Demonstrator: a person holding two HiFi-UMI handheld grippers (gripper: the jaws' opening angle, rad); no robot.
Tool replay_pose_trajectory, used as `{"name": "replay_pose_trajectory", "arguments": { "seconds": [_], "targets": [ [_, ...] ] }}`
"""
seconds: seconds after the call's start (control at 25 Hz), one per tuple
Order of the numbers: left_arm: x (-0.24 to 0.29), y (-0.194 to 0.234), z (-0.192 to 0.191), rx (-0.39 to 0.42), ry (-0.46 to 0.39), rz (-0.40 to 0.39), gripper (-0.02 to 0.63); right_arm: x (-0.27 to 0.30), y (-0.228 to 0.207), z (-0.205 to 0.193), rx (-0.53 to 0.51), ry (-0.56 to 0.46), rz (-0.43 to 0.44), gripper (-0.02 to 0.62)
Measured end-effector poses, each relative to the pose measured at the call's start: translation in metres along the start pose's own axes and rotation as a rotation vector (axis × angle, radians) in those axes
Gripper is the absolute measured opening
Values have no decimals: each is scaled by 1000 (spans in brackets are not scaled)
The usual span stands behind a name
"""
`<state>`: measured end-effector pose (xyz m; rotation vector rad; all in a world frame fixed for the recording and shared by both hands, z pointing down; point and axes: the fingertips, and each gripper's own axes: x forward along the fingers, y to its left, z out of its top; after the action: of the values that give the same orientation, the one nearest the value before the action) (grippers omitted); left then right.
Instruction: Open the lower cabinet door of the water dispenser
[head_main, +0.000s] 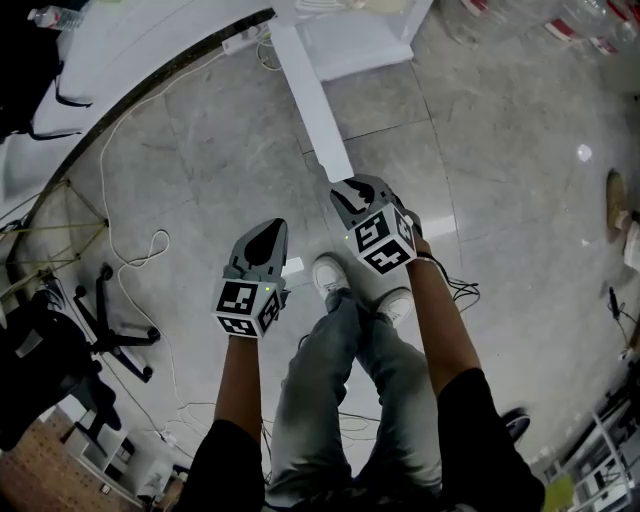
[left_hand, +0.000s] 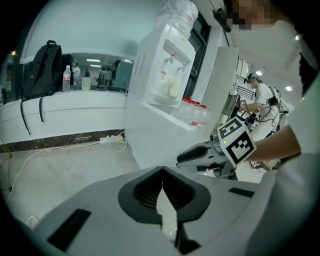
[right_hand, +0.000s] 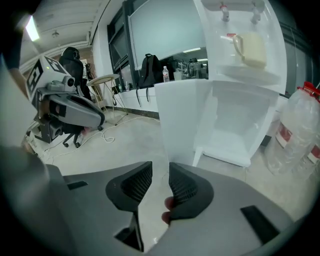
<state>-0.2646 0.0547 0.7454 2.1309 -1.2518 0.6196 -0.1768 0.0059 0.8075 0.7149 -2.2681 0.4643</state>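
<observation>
The white water dispenser (right_hand: 245, 60) stands at the top of the head view. Its lower cabinet door (head_main: 315, 100) is swung wide out toward me, and the white cabinet inside (right_hand: 235, 130) is bare to see. My right gripper (head_main: 350, 187) sits at the door's free edge. In the right gripper view its jaws (right_hand: 160, 172) stand apart, with the door (right_hand: 180, 115) edge just past the tips, and neither pad presses on it. My left gripper (head_main: 268, 228) hangs to the left of the door, shut on nothing (left_hand: 161, 172), facing the door's outer face (left_hand: 155, 135).
My legs and white shoes (head_main: 330, 275) are just below the grippers. A power strip with cables (head_main: 245, 40) lies by the curved counter (left_hand: 65, 107). Big water bottles (right_hand: 300, 130) stand right of the dispenser. An office chair (head_main: 110, 320) is at the left, and a person (left_hand: 260, 95) stands far behind.
</observation>
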Motion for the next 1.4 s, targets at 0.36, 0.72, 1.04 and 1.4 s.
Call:
{"name": "replay_pose_trajectory", "arguments": {
  "seconds": [0.36,0.72,1.04,1.4],
  "targets": [
    [-3,0,4,8,21,-15,11,5,19,5,8,-9,58,149],
    [-18,-25,27,20,36,-23,11,-47,30,13,116,-53,28,130],
    [-60,-70,92,36,17,-49,11,-149,21,58,221,-104,-82,70],
    [-113,-126,182,63,-44,-74,11,-253,11,129,205,-171,-160,14]
  ]
}}
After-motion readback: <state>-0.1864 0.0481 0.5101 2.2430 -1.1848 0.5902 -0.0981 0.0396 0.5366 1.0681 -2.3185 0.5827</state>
